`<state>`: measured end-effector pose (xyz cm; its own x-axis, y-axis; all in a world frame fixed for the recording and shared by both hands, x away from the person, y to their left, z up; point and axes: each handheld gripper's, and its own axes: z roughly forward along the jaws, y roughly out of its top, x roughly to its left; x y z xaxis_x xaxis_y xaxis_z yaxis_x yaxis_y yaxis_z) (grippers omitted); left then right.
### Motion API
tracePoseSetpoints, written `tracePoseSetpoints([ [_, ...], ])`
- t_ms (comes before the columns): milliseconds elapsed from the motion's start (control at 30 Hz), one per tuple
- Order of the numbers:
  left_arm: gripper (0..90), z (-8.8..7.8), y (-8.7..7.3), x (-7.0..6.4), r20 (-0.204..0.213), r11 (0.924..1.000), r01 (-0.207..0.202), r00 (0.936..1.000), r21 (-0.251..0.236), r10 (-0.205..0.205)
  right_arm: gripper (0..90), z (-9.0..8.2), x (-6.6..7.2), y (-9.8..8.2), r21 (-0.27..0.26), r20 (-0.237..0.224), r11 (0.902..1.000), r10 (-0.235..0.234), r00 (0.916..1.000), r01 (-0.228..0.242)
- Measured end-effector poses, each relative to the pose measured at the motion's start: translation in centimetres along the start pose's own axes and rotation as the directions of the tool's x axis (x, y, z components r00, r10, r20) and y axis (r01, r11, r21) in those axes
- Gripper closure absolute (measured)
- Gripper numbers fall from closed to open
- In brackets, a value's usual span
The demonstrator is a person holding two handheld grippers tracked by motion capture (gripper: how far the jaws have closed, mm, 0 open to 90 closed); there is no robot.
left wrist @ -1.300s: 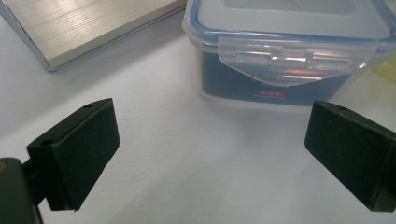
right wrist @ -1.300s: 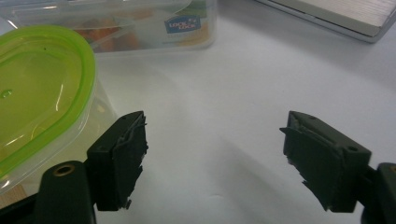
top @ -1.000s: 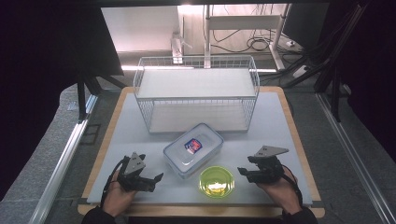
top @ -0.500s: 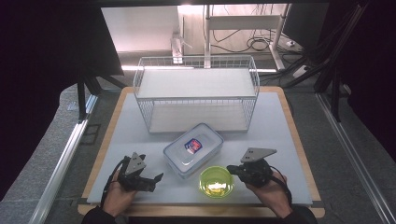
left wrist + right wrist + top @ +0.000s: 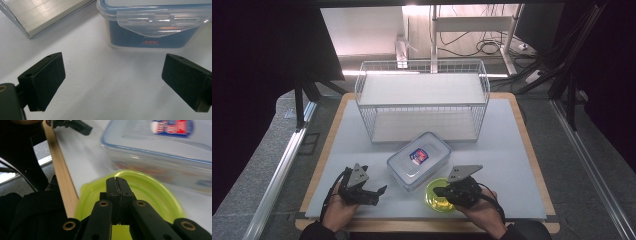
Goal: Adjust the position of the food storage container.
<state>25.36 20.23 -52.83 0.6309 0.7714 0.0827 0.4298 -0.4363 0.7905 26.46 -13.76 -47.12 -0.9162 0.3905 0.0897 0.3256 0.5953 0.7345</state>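
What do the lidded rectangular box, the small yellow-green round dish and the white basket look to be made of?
The clear rectangular box with blue-edged lid looks like glossy plastic: see-through walls and a moulded snap flap. The small yellow-green round dish seems to be translucent plastic, since light glows through its rim. The white wire basket appears to be coated metal wire: a thin welded grid, with a flat white panel across it.

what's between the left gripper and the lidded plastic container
Nothing: bare white table separates the left gripper from the container, seen in the left gripper view.
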Motion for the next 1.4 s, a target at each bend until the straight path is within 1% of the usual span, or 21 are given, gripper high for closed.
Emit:
tracePoseSetpoints([
  [67,4.9,0.0,0.0,0.0,0.001,1.0000,-0.002,1.0000,0.002,0.002,90.0,0.5,0.4,0.1,0.006,-0.013,0.9999,-0.010,0.9999,0.011],
  [133,4.9,0.0,0.0,0.0,0.000,1.0000,-0.003,1.0000,0.002,0.003,90.0,0.8,0.9,0.2,0.005,-0.026,1.0000,-0.007,0.9996,0.008],
  [167,5.0,0.0,0.0,0.0,0.000,1.0000,-0.003,1.0000,0.003,0.003,90.0,1.0,1.0,0.3,0.004,-0.032,0.9999,-0.014,0.9994,0.014],
  [367,5.0,0.1,0.0,-0.1,-0.002,0.9999,-0.008,1.0000,0.007,0.008,90.0,2.2,1.9,1.1,0.003,-0.054,0.9995,-0.031,0.9981,0.031],
  [433,5.1,0.1,0.0,-0.1,-0.003,0.9999,-0.010,0.9999,0.008,0.010,90.0,2.7,2.1,1.4,0.015,-0.058,0.9991,-0.039,0.9976,0.040],
  [500,5.1,0.1,0.0,-0.1,-0.002,0.9999,-0.010,1.0000,0.008,0.010,90.0,3.1,2.3,1.5,0.038,-0.050,0.9979,-0.051,0.9975,0.053],
  [533,5.1,0.1,0.0,-0.1,-0.001,0.9999,-0.009,1.0000,0.007,0.009,90.0,3.2,2.3,1.5,0.039,-0.055,0.9980,-0.048,0.9973,0.051],
  [567,5.1,0.1,0.0,-0.1,-0.001,0.9999,-0.010,0.9999,0.008,0.010,90.0,3.2,2.3,1.4,0.040,-0.062,0.9982,-0.042,0.9972,0.045],
  [700,5.1,0.1,0.0,-0.1,0.000,0.9998,-0.013,0.9999,0.011,0.013,90.0,2.7,2.2,1.4,0.056,-0.045,0.9973,-0.045,0.9980,0.047],
  [800,5.2,0.2,0.0,-0.2,0.001,0.9997,-0.018,0.9998,0.014,0.018,90.0,2.4,1.9,1.3,0.065,-0.049,0.9971,-0.037,0.9981,0.040],
  [867,5.2,0.2,0.0,-0.2,0.001,0.9997,-0.019,0.9998,0.016,0.019,90.0,2.3,1.9,1.3,0.070,-0.037,0.9967,-0.037,0.9986,0.039],
  [967,5.2,0.2,0.0,-0.2,0.000,0.9996,-0.023,0.9997,0.017,0.023,90.0,2.4,1.9,1.3,0.076,-0.034,0.9964,-0.037,0.9987,0.040],
  [1067,5.2,0.2,0.0,-0.2,0.001,0.9993,-0.028,0.9996,0.024,0.028,90.0,2.1,1.9,1.3,0.088,-0.014,0.9953,-0.039,0.9991,0.040],
  [1133,5.2,0.2,0.0,-0.2,0.001,0.9992,-0.032,0.9995,0.026,0.032,90.0,1.8,1.6,1.1,0.088,-0.011,0.9957,-0.029,0.9995,0.030],
  [1233,5.3,0.2,0.0,-0.3,0.001,0.9995,-0.027,0.9996,0.020,0.027,90.0,1.3,1.0,0.9,0.092,0.015,0.9956,-0.019,0.9997,0.017],
  [1267,5.3,0.2,0.0,-0.2,0.000,0.9991,-0.033,0.9995,0.027,0.033,90.0,1.1,0.8,0.8,0.091,0.022,0.9957,-0.014,0.9997,0.012],
  [1400,5.3,0.2,0.0,-0.3,0.002,0.9990,-0.035,0.9994,0.027,0.035,90.0,0.2,0.1,0.3,0.088,0.039,0.9961,0.010,0.9992,-0.013],
])
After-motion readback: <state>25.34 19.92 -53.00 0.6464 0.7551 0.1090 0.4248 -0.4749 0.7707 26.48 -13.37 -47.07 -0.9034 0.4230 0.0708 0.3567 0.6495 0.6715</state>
